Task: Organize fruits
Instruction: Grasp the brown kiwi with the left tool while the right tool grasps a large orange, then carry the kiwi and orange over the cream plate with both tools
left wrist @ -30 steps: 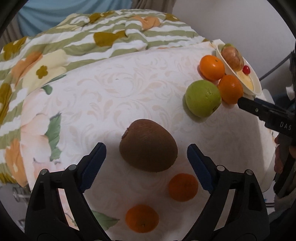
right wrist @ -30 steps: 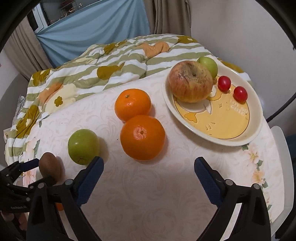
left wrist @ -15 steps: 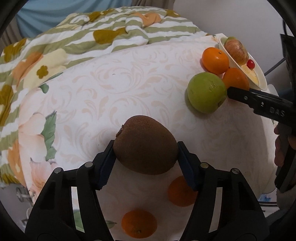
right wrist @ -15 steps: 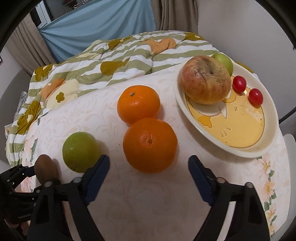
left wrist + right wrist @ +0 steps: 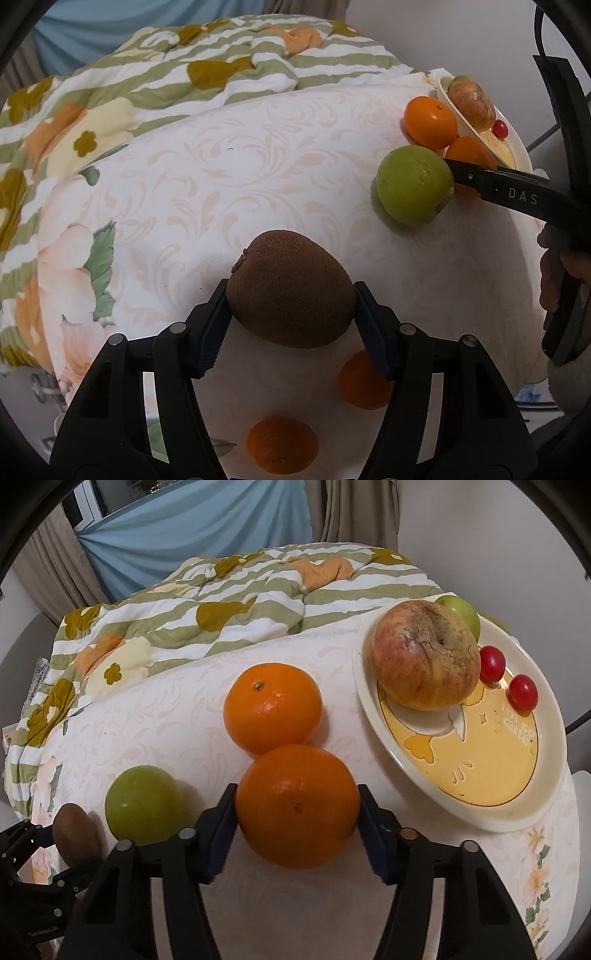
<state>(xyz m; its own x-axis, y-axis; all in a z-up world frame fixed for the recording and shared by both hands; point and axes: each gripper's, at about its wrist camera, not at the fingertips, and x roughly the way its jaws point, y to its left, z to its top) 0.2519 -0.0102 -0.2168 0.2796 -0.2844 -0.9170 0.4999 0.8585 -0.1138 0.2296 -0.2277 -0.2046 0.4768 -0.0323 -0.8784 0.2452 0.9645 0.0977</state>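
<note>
Both grippers are loaded at once here. The left gripper (image 5: 290, 306) is clenched on the kiwi (image 5: 290, 290), pads pressed to either flank, the fruit sitting low against the worktop (image 5: 221, 184) so it looks gripped but not yet lifted. Beneath that gripper, two small oranges (image 5: 282, 445) wait on the cloth.

Over on the other side, the right gripper (image 5: 297, 814) has just been closing, and its jaws now hug the near orange (image 5: 297, 805) across its widest part, a sensible grip for a round fruit that would otherwise roll. A second orange (image 5: 273, 707) sits just beyond it, touching or nearly so. The green apple (image 5: 144, 803) lies just left of that gripper.

Ahead and to the right is the plate (image 5: 546, 797), already carrying a red apple (image 5: 424, 657), a green fruit and two cherry tomatoes (image 5: 522, 692). My guess: both fruits are bound for that plate, with its near yellow half free.
</note>
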